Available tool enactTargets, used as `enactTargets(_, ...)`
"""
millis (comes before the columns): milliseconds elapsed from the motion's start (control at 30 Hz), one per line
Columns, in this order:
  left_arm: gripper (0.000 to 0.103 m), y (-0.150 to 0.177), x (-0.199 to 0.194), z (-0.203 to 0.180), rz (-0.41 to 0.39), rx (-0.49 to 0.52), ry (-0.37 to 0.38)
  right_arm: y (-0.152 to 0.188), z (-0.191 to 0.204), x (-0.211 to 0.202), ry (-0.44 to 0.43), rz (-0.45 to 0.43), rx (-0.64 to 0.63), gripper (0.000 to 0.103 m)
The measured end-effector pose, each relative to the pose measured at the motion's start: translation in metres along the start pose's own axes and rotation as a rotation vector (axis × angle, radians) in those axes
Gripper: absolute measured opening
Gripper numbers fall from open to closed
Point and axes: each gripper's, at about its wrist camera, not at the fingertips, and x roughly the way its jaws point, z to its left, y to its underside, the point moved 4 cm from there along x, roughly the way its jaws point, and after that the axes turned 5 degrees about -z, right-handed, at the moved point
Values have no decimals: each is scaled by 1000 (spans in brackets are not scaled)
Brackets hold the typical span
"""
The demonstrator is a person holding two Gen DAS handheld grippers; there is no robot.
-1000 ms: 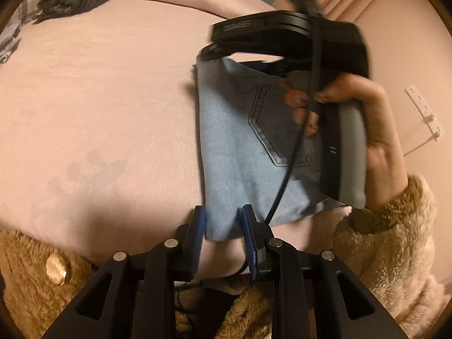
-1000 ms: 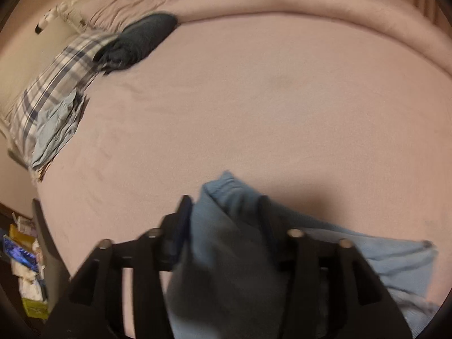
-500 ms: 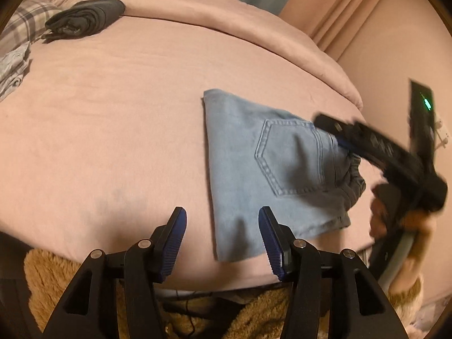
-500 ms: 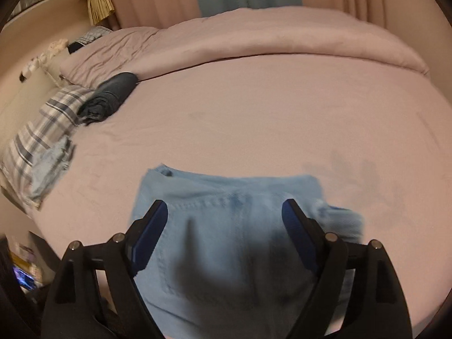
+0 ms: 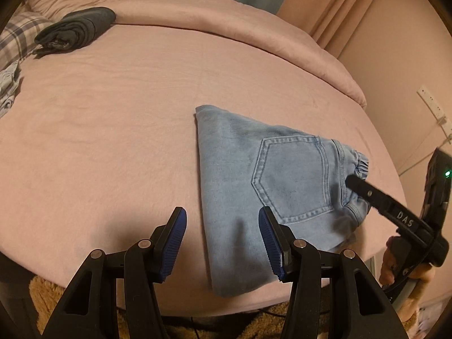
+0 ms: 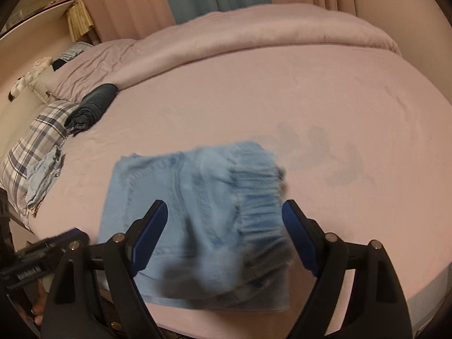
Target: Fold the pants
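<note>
Both grippers let go since before: left gripper point(image 5: 221, 244) and right gripper point(image 6: 223, 237) gaping, holding nothing, folded jeans point(image 5: 268, 186) flat on bed point(image 5: 113, 113).

My bed point(image 5: 118, 107) wears a pink fleecy cover. The folded light-blue jeans point(image 5: 254, 197) lie flat on it near my edge, back pocket up and elastic waistband to the right. Far off at the head end, a rolled dark grey garment point(image 5: 76, 29) rests on the cover beside a plaid pillow point(image 6: 36, 138), with a crumpled pale-blue cloth point(image 6: 42, 175) lying against that pillow. A folded-back pink duvet point(image 6: 254, 34) runs along the bed's far side.
</note>
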Motion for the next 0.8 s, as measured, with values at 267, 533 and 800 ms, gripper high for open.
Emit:
enactTargets(267,53,3,11,12,34,-19,11,21,-21,7,-61,63,129,56)
enactTargets(533,53,1,17,20,54,-33,5,14,-14,-28,-78,-26,93,32)
enactTargets(800,53,4,31,23,94,-23,-7,37,-30,-9,2,44,74,39)
